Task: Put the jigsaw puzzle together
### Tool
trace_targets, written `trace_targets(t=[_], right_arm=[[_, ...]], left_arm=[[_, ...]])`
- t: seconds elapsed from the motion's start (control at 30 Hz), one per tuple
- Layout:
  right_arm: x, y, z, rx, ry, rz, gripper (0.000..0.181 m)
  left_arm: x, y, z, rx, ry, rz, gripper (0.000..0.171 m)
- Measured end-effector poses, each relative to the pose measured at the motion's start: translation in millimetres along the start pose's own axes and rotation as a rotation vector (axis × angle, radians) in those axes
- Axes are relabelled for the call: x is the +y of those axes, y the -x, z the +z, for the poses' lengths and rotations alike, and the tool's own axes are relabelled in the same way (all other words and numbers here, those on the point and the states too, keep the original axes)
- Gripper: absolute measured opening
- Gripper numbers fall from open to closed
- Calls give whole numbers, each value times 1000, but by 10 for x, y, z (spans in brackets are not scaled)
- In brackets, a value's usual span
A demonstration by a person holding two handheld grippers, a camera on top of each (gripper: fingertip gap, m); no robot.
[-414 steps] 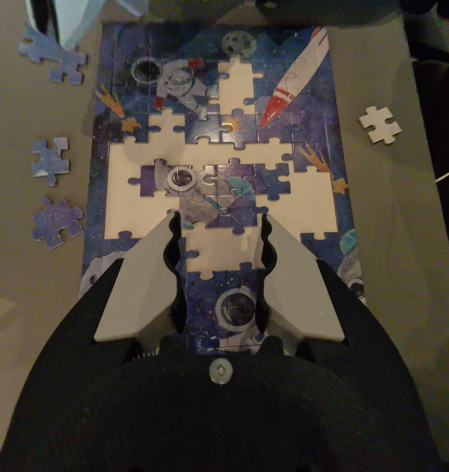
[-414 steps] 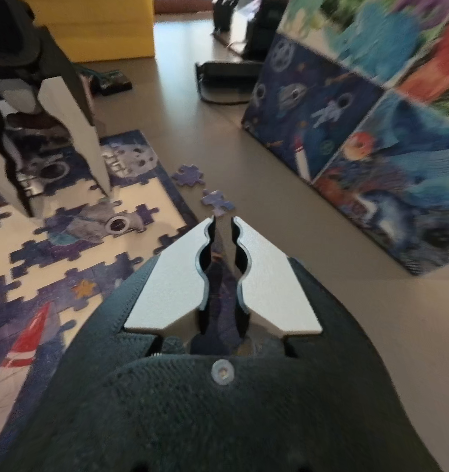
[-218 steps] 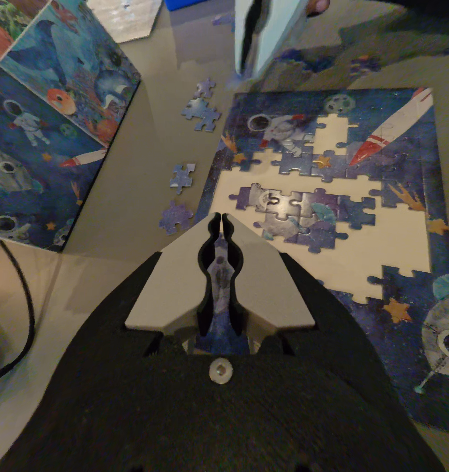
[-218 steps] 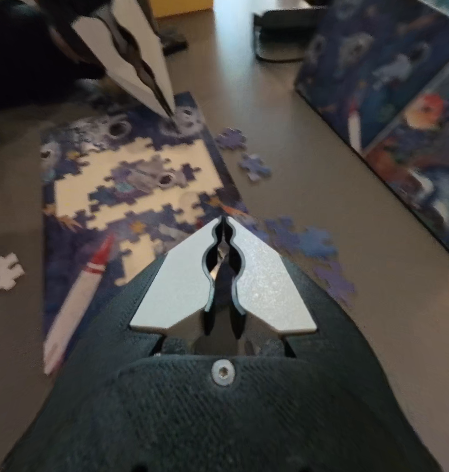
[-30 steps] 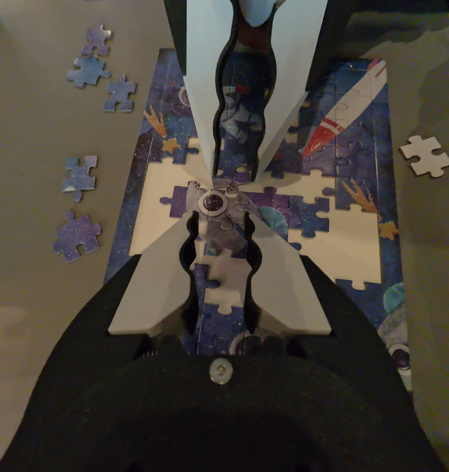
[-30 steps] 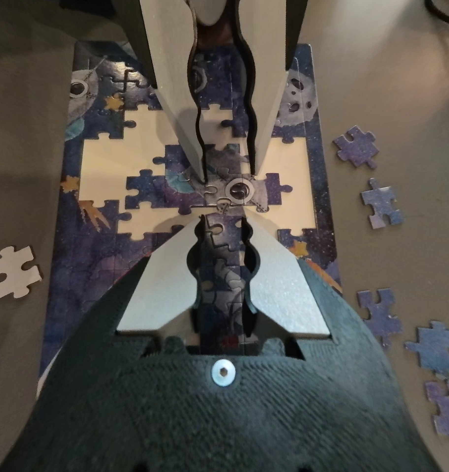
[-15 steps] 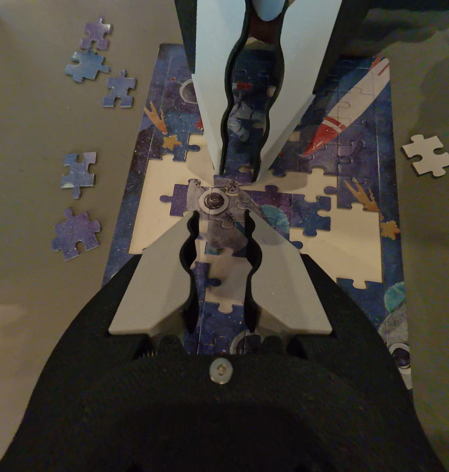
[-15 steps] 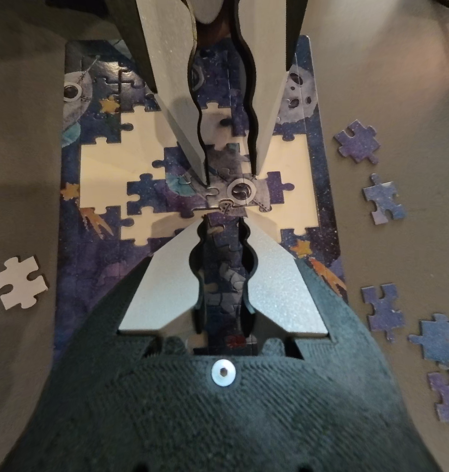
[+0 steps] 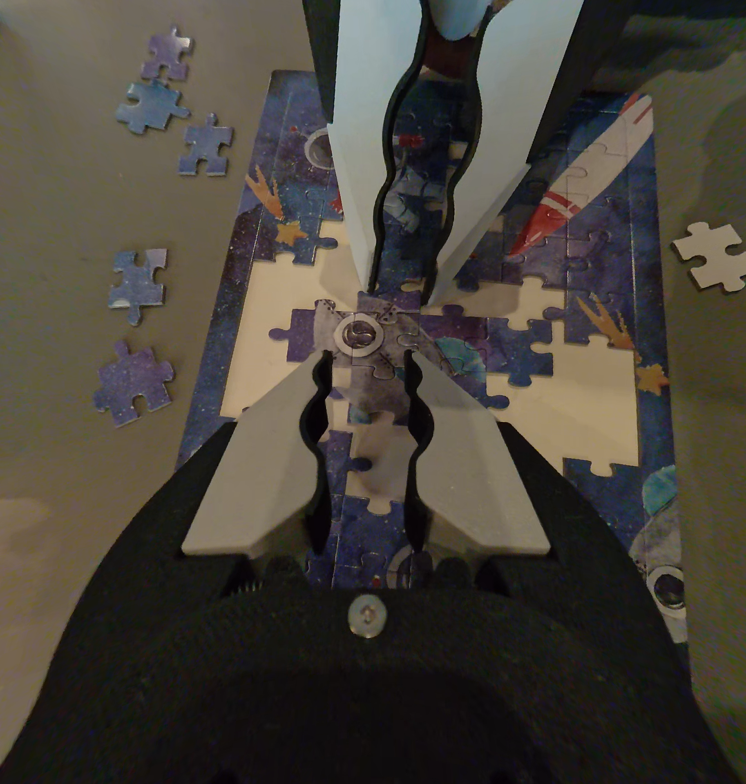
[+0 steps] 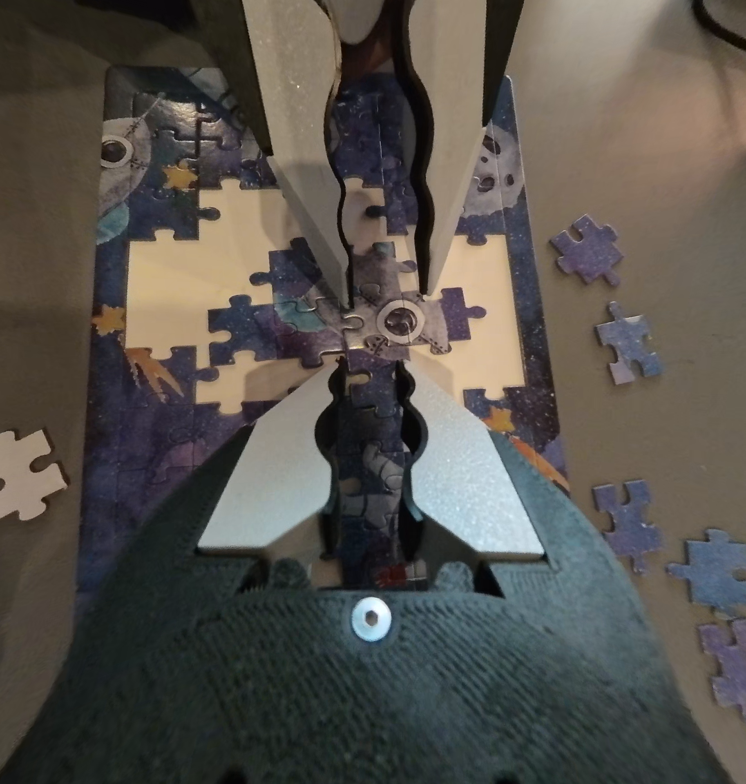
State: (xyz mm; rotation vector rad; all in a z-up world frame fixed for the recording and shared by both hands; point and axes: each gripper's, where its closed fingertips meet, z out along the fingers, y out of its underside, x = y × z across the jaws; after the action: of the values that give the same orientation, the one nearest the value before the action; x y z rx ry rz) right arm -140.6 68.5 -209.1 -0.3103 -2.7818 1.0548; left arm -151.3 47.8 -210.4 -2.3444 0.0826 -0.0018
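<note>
Left wrist view: left gripper [image 9: 367, 358] jaws partly open, nothing between them; tips sit on the near edge of the joined cluster [image 9: 409, 343] in the middle of the jigsaw puzzle [image 9: 609, 212].
Right wrist view: right gripper [image 10: 369, 369] jaws partly open, a bit narrower than the left's, also empty; tips rest at the opposite edge of the same cluster [image 10: 346, 322].
Facing: both grippers point at each other across the cluster; right gripper [image 9: 399, 292] tips touch down just beyond the porthole piece [image 9: 358, 335].
Contact: fingertips look pressed on or just at the cluster; exact contact hard to confirm.
Puzzle: lies flat on the counter [image 9: 44, 297]; border and rocket [image 9: 575, 182] area assembled, cream backing [image 9: 575, 403] bare around the cluster.
Loose pieces: five blue ones on the counter, e.g. [image 9: 133, 384] and [image 9: 140, 284], beside one long edge.
Flipped piece: white piece [image 9: 715, 263] face down, on the other side, apart from the puzzle.
</note>
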Motion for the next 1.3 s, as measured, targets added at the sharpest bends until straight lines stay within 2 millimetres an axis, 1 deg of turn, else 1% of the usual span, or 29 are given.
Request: trace_targets(t=[0.3, 0.43, 0.53, 0.67, 0.77, 1.03, 1.1, 1.23, 1.3], right_arm=[[2, -7, -10, 20, 6, -37, 24], [-49, -17, -76, 18, -27, -30, 25], [-88, -12, -122, 1, -55, -11, 21], [-96, 51, -68, -32, -58, -11, 17], [-46, 84, 20, -46, -32, -8, 16], [-35, 88, 15, -64, -30, 10, 17], [-21, 54, -34, -50, -24, 2, 19], [-142, -92, -264, -6, -131, 35, 20], [-112, -139, -302, -3, -137, 58, 23]], left_arm=[[1, 0, 1, 2, 0, -1, 33], [1, 0, 0, 1, 0, 0, 33], [1, 0, 1, 1, 0, 0, 32], [1, 0, 1, 2, 0, -1, 32], [2, 0, 1, 1, 0, 0, 32], [4, 1, 0, -1, 2, 2, 32], [5, 2, -1, 0, 1, 0, 32], [13, 24, -20, -11, 6, 4, 32], [24, 64, -55, -27, 9, 2, 31]])
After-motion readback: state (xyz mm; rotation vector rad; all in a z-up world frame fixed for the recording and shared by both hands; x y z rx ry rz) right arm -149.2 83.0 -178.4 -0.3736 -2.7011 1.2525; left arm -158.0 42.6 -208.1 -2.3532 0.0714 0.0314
